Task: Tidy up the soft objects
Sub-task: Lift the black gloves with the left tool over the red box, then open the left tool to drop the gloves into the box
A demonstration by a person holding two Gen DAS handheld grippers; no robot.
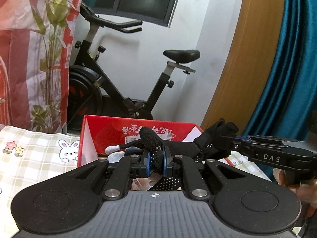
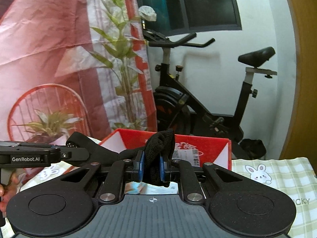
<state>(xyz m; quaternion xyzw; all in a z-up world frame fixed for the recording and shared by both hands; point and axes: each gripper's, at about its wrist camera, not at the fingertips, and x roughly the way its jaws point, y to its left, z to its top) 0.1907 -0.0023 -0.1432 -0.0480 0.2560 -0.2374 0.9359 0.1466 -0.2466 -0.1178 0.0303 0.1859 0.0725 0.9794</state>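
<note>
A black knit glove with silver grip dots [image 1: 184,147] hangs stretched between both grippers, just in front of an open red cardboard box [image 1: 111,130]. My left gripper [image 1: 156,163] is shut on one end of the glove; a finger tip [image 1: 148,136] sticks up above the blue pads. My right gripper [image 2: 151,168] is shut on the other end of the glove [image 2: 160,144], bunched between its pads. The right gripper also shows in the left wrist view [image 1: 227,140], the left gripper in the right wrist view [image 2: 79,152]. A white-tipped glove finger [image 1: 113,149] lies by the box.
The box [image 2: 208,140] stands on a green checked cloth with rabbit prints [image 1: 39,158] [image 2: 277,178]. Behind it are a black exercise bike [image 1: 118,83], a red and white plant-print curtain [image 1: 29,59], a wooden door edge [image 1: 247,59] and a teal curtain [image 1: 287,79].
</note>
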